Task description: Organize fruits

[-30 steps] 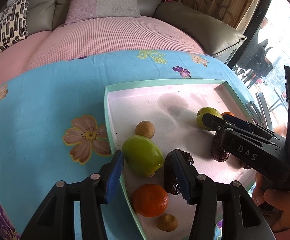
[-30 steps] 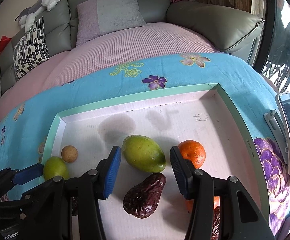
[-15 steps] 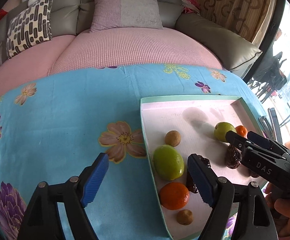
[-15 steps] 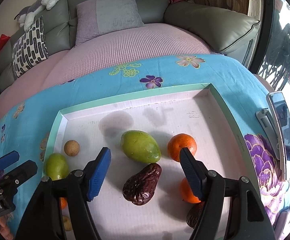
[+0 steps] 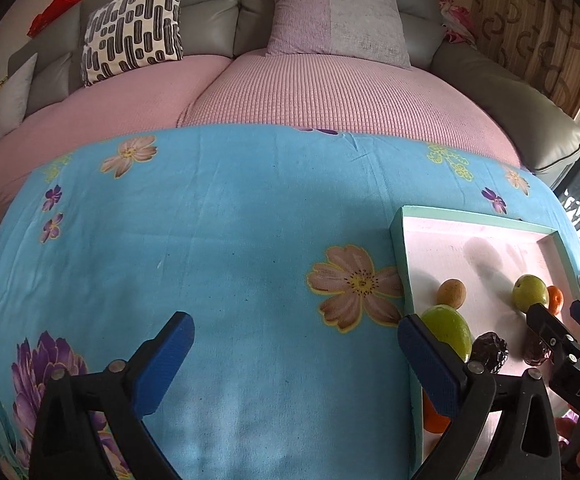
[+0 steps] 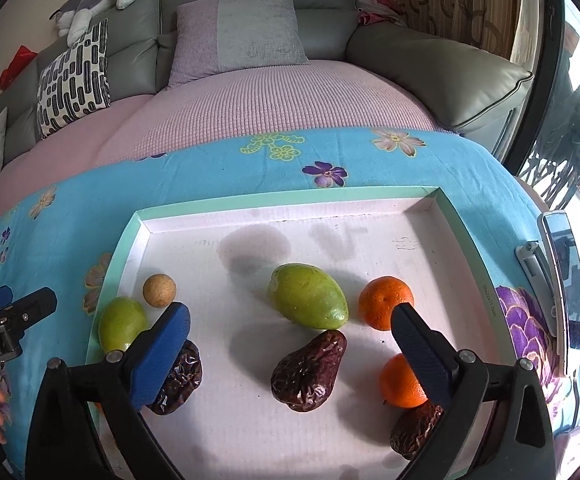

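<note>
While you are drawing both tools back from the fruit, your left tongs [image 5: 295, 354] are hanging wide apart and empty over the blue flowered worktop [image 5: 218, 248], well to the left of the tray [image 6: 226, 210]. A second ago those tongs were straddling the left-hand green fruit [image 5: 447, 330] at the tray's edge; now only the right pad is overlapping it in the left wrist view, and nothing is being held. Your right tongs [image 6: 290, 340] are also standing apart and empty, hovering low over the tray floor. They were framing the larger green mango [image 6: 307, 296] a second ago; now their spread is taking in the wrinkled dark fruit [image 6: 309, 372] at the near middle, with the mango just beyond it.

All the fruit is sitting inside the tray, unmoved as far as you can tell: a second dark fruit [image 6: 178, 378] partly behind the right tool's left pad, a third dark fruit [image 6: 415, 430] at the near right corner, two oranges [image 6: 385, 302] on the right side, and a small round tan fruit [image 6: 160, 289] beside the left green one. Judging by that, both pulls backward are meaning no pick is under way yet, and the sorting is barely begun or between moves. Farther off, the sofa [image 6: 250, 92] and its cushions are lying beyond the worktop.
</note>
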